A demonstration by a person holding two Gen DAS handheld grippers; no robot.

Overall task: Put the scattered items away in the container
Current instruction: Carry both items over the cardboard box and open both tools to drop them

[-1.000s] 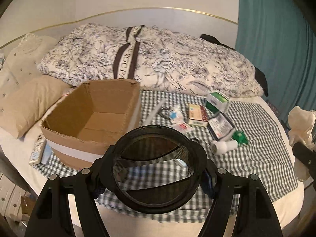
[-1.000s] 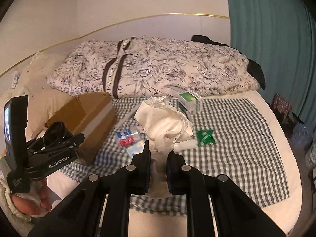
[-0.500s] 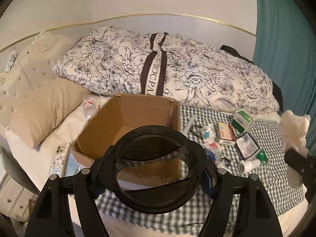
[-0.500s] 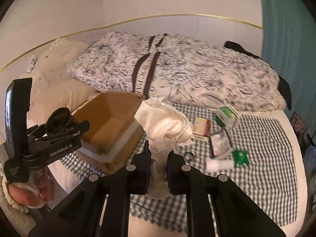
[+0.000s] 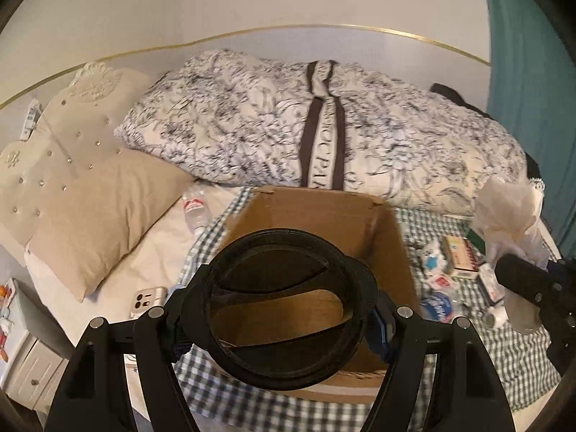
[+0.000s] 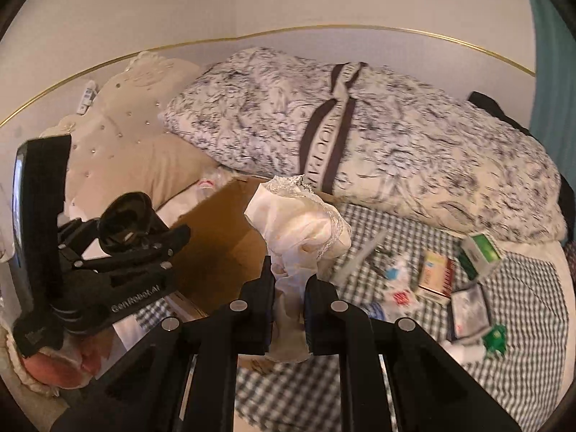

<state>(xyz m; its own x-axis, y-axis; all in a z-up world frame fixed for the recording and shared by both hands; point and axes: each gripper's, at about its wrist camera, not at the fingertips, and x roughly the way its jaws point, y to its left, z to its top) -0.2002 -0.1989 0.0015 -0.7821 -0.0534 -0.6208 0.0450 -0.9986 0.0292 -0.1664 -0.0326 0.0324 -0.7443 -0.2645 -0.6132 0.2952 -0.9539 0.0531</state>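
Observation:
An open cardboard box (image 5: 309, 208) sits on the checked cloth (image 5: 518, 370) on the bed. My left gripper (image 5: 284, 316) hangs just before the box, its fingers pressed on the two sides of a black round ring (image 5: 288, 241). In the right wrist view that left gripper (image 6: 126, 230) is at the left, beside the box (image 6: 223, 237). My right gripper (image 6: 289, 288) is shut on a cream lacy cloth (image 6: 302, 223), which bunches above the box's near right corner. Small boxes (image 6: 435, 273), a green box (image 6: 482, 250) and a white bottle (image 6: 464, 351) lie scattered to the right.
A folded floral duvet (image 5: 288, 126) lies behind the box. A beige pillow (image 5: 104, 216), a water bottle (image 5: 194, 208) and a phone (image 5: 147, 298) lie to its left. A teal curtain (image 5: 529, 54) hangs at the right, and white drawers (image 5: 21, 360) stand beside the bed.
Both grippers have swung left along the bed. The box is now straight ahead of the left gripper, and the cream cloth has come over to the box from the scattered items.

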